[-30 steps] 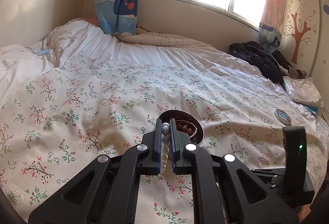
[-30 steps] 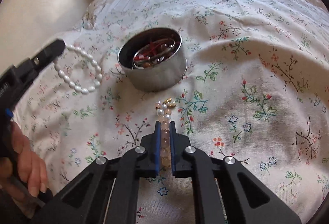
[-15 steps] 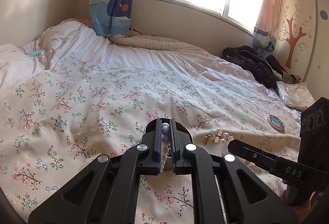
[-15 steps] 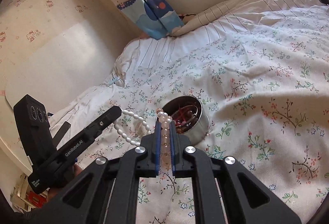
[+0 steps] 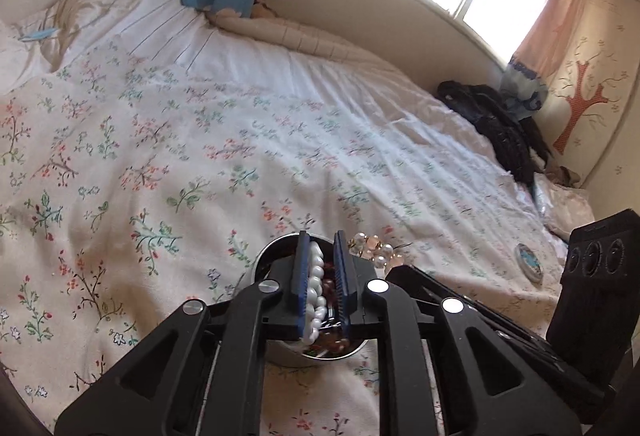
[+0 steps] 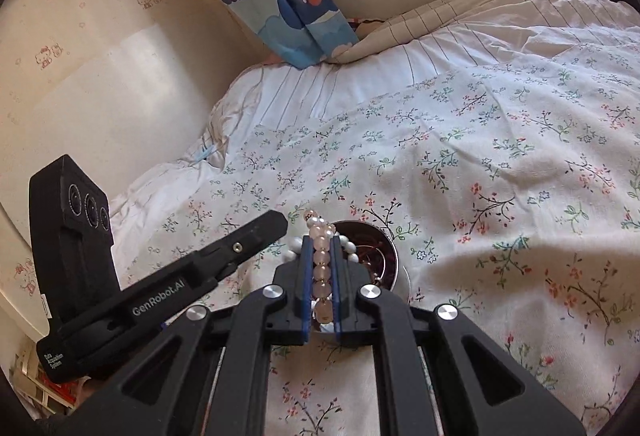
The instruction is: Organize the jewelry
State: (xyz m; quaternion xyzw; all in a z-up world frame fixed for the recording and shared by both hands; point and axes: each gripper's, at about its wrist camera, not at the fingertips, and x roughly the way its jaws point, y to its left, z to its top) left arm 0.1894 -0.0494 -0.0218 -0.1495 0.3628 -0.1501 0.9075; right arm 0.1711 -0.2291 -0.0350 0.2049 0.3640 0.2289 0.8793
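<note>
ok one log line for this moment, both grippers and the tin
left gripper: jaws parted, white oval-bead bracelet between them over round metal tin | right gripper: shut on pale pink round-bead bracelet beside tin | tin: on floral bedspread

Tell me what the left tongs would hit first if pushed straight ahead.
Probably the round metal tin of jewelry: the left tongs, jaws parted around the white pearl bracelet, point into its opening. Depth is unclear.

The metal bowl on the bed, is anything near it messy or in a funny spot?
Nothing looks spilled. The metal bowl stands upright on the flowery bedspread. The left claw has opened around white beads over it; the right claw pinches a pink bead bracelet.
</note>
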